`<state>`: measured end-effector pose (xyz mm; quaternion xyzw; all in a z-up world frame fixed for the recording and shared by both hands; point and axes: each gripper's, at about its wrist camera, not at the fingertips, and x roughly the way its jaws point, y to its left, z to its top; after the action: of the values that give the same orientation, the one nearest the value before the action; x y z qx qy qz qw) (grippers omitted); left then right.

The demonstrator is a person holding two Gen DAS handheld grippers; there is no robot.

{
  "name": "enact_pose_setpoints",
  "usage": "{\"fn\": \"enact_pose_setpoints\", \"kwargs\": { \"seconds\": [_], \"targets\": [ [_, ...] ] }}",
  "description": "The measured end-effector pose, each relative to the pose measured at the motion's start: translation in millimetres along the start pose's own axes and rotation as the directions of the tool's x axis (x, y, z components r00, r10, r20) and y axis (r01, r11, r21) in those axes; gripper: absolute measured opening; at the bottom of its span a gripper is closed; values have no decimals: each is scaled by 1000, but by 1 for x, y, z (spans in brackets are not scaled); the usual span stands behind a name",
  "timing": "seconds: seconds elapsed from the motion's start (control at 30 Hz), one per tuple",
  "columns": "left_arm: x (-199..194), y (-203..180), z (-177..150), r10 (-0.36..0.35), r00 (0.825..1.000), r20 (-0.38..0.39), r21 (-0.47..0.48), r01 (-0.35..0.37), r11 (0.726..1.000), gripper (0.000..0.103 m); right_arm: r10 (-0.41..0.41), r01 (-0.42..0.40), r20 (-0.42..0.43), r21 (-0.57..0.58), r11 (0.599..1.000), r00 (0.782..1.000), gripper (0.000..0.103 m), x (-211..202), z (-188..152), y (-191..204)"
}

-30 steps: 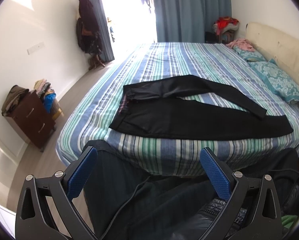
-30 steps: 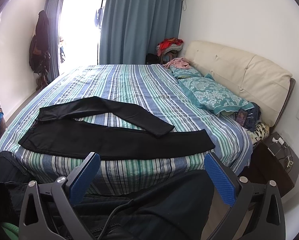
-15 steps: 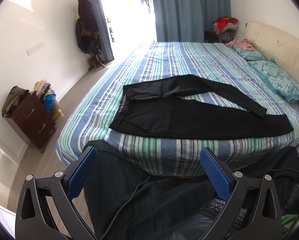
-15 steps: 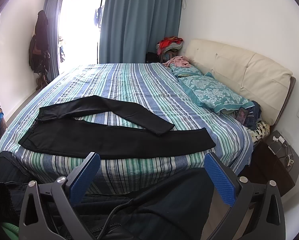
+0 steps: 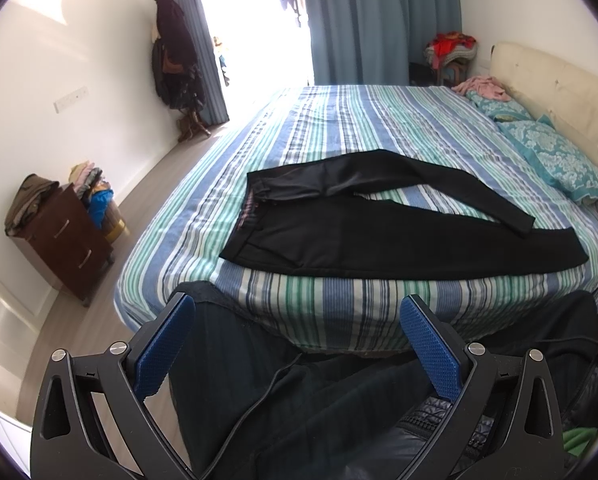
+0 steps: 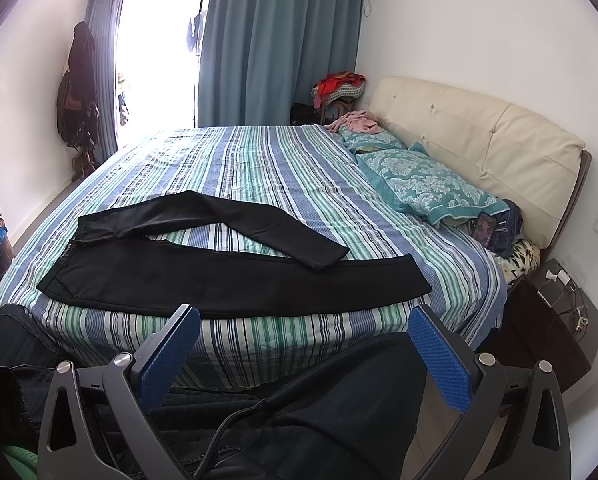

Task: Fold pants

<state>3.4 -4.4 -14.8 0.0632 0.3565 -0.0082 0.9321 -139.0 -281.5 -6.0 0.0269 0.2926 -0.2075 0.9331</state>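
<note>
Well beyond both fingers [image 5: 163, 346], pants [image 5: 379, 236]

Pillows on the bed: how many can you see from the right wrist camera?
2. One teal patterned pillow lies against the headboard; a second sits beyond it, partly under pink clothes. More may be hidden.

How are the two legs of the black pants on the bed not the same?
The near leg lies straight along the bed's edge; the far leg is bent and slants across the striped bedspread. The near leg looks wider and reaches further toward the pillow; the far leg's cuff rests on it. Both are black, flat, and joined at the waist.
</note>
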Motion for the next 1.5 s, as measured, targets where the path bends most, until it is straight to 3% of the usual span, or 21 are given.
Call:
{"fn": "enact_pose_setpoints", "kwargs": {
  "seconds": [1.5],
  "targets": [
    [2, 5, 0, 11, 1000, -2, 11, -11, 1000, 103, 2, -2, -11, 14, 1000, 1000, 103, 2, 6, -5]
  ]
}}
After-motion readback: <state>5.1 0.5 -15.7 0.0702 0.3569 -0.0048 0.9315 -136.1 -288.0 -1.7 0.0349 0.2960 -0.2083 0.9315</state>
